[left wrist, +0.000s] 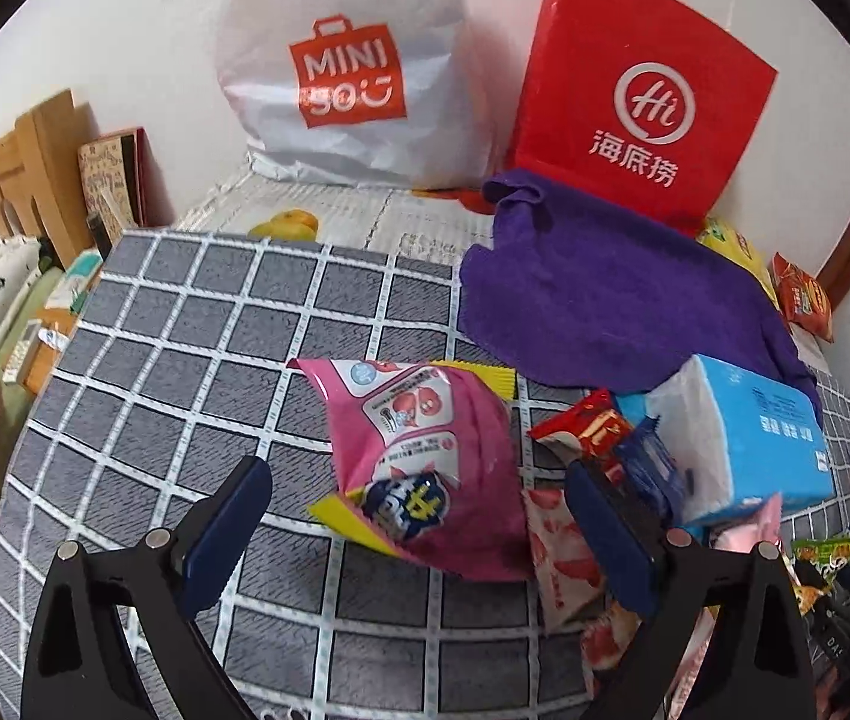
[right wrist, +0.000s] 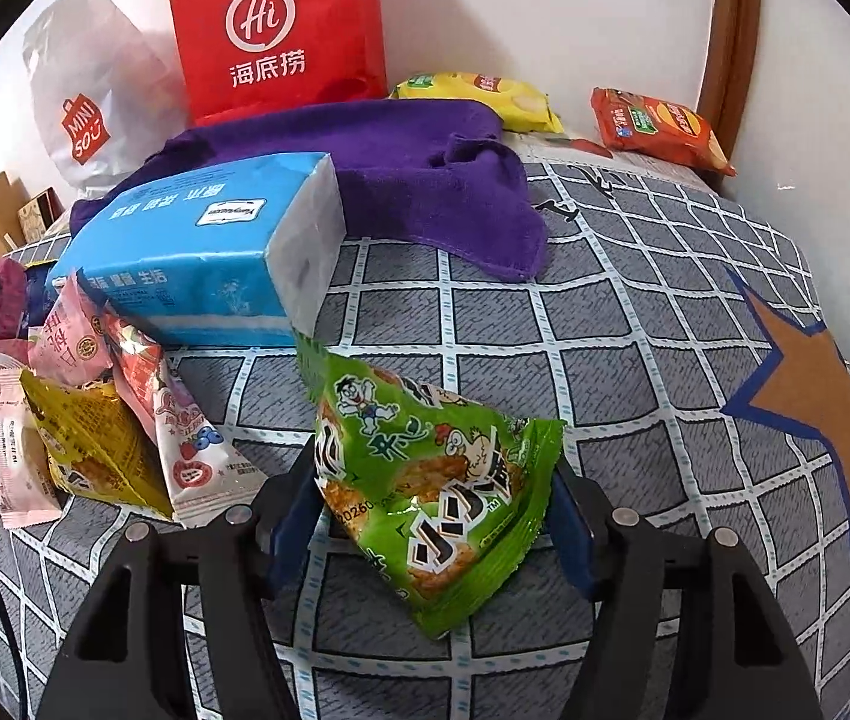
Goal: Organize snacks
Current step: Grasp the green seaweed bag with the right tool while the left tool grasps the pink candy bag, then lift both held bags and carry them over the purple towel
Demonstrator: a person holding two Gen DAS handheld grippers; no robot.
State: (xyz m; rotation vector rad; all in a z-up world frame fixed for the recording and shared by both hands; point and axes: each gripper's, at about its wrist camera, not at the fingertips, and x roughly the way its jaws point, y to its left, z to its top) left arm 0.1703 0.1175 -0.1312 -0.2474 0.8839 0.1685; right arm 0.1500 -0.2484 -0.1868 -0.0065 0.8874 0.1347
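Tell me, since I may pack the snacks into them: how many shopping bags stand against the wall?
2. The white Miniso bag stands at the wall on the left; the red Haidilao paper bag stands right beside it, behind the purple towel. Nothing suggests a hidden third.

The lower part of the red paper bag [left wrist: 635, 90] is being hidden by the purple towel [left wrist: 605, 288], and the small print on the blue tissue pack [right wrist: 197, 252] is being blurred.
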